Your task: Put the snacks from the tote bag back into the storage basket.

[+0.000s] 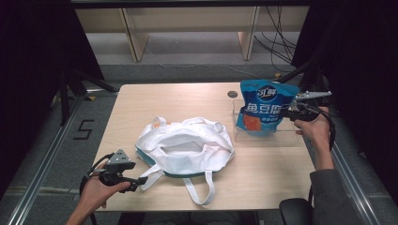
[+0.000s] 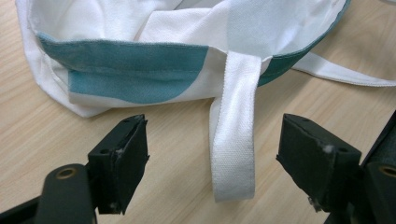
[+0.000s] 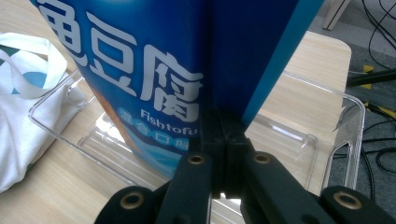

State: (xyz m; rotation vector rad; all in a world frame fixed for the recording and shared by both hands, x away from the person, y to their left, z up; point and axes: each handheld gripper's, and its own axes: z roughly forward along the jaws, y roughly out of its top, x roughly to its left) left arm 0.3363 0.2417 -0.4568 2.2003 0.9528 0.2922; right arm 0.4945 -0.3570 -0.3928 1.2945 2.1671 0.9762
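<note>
Blue snack bag [image 1: 265, 108] hangs upright over the clear plastic bin [image 1: 291, 138] at the table's [image 1: 187, 96] right side, pinched at its edge by the right gripper [image 1: 292, 111], jaws pressed together on it. White tote bag [image 1: 187, 147] with teal trim lies flat mid-table. Left gripper [image 1: 139, 180] near front edge, jaws spread, one white strap [image 2: 236, 135] lying between them, untouched.
</note>
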